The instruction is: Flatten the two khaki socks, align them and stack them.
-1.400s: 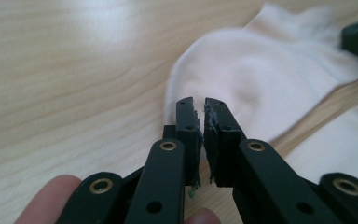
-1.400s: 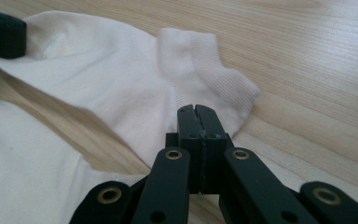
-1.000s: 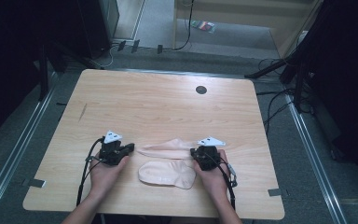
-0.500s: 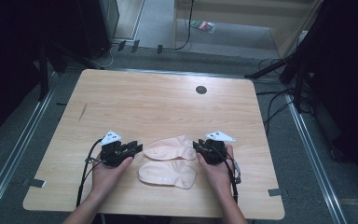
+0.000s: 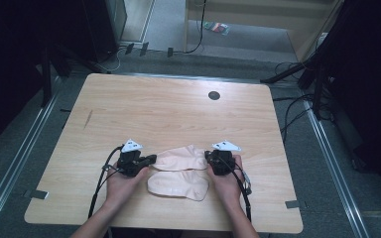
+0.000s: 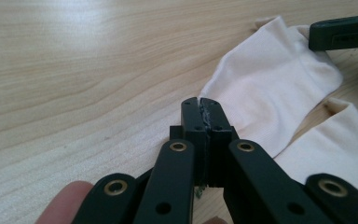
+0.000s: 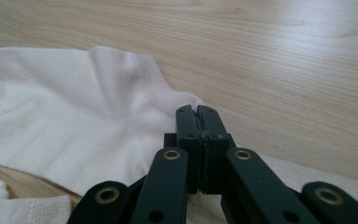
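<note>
A wooden table (image 5: 168, 109) holds two pale socks (image 5: 181, 159), side by side near the person. The left gripper (image 5: 151, 159) and the right gripper (image 5: 209, 156) rest at either end of the far sock (image 6: 270, 88), jaws pressed together on nothing. The arms are cut off at the near edge.

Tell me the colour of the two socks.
Plain cream-white socks, clearest in the right gripper view.

Lab recording bay, wooden table (image 5: 178, 106), floor rails (image 5: 327, 148), trailing cables (image 5: 292, 106)
</note>
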`<state>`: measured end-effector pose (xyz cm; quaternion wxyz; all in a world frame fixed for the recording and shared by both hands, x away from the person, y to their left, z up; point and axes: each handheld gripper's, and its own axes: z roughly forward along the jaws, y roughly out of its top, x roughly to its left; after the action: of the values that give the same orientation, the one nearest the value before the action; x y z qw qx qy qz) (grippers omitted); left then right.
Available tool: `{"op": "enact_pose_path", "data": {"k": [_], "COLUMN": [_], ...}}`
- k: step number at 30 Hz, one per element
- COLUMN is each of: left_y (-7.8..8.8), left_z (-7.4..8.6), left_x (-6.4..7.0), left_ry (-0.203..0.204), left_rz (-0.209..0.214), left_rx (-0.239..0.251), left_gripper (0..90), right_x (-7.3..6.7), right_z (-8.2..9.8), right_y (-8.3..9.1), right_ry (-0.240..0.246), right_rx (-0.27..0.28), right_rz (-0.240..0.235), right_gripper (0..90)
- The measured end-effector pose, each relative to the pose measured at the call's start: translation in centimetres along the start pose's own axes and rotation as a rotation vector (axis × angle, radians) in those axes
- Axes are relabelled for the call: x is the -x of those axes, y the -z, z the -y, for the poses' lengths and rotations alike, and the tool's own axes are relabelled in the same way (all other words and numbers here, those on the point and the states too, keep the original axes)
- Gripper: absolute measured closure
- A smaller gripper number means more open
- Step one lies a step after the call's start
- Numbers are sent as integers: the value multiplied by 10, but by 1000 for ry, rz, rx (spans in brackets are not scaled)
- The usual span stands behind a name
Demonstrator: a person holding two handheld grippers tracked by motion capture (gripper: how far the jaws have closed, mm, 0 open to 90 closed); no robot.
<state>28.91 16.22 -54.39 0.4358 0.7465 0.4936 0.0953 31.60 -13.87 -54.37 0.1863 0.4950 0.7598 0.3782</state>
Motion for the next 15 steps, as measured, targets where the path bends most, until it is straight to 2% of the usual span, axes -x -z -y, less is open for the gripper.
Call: {"op": "enact_pose_path", "data": {"k": [4, 9, 13, 15], "left_y": [12, 32, 48, 56], "left_z": [-6, -13, -10, -5], "left_x": [1, 4, 9, 10], "left_ry": [3, -6, -34, -33], "left_rz": [29, 73, 107, 134], "left_rx": [35, 72, 62, 52], "left_gripper": [900, 900, 900, 900], "right_x": [-1, -10, -21, -27], "right_z": [-6, -13, -11, -6], "right_y": [16, 41, 62, 72], "right_ry": [-12, 2, 6, 19], "right_rx": [57, 106, 114, 112], "right_rz": [-9, -28, -64, -78], "right_gripper": [900, 900, 900, 900]}}
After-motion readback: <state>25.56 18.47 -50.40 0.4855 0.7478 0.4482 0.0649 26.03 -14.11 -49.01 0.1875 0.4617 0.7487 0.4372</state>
